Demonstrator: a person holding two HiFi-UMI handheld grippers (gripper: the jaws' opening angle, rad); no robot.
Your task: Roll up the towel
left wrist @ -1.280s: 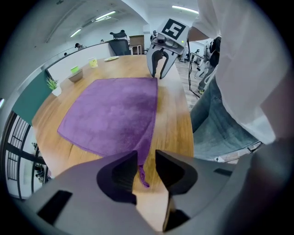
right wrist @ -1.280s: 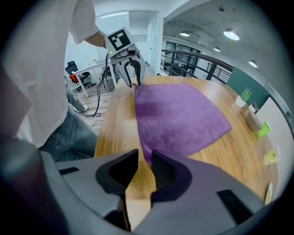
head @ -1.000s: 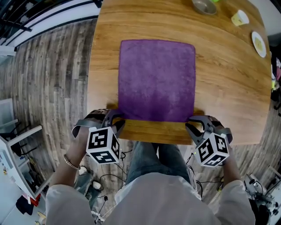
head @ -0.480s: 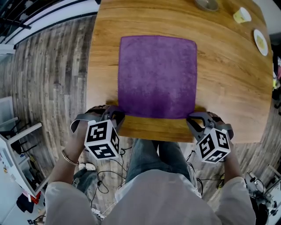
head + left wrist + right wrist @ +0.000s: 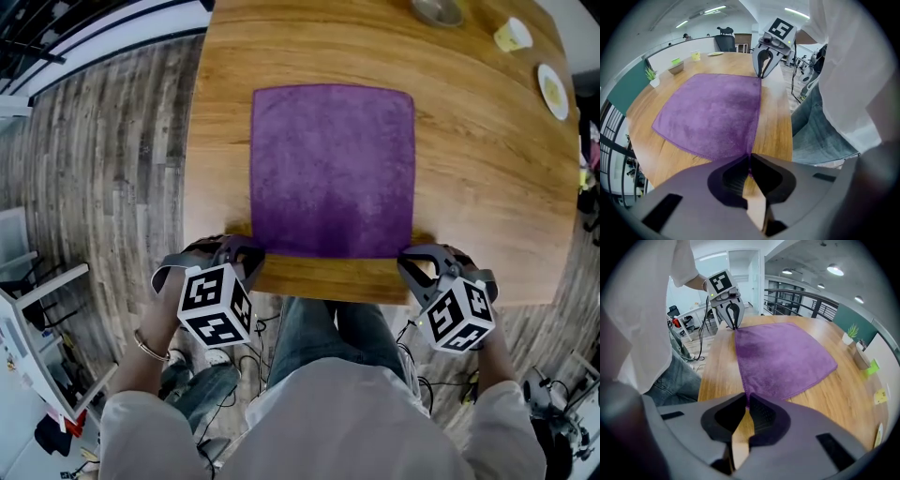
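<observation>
Both jaws clamped: left gripper [image 5: 749, 157] pinches the near-left corner of the purple towel [image 5: 333, 169], right gripper [image 5: 747, 399] the near-right. It lies flat on the table [image 5: 487, 187], long axis pointing away from the person.

a purple cloth towel [image 5: 333, 169] lies flat and spread out on the brown wooden table [image 5: 487, 187]. the left gripper [image 5: 251, 257] is at its near left corner. the right gripper [image 5: 411, 262] is at its near right corner. a small yellow cup [image 5: 511, 36] and a round white plate [image 5: 553, 91] sit far right, well apart from the towel.
</observation>
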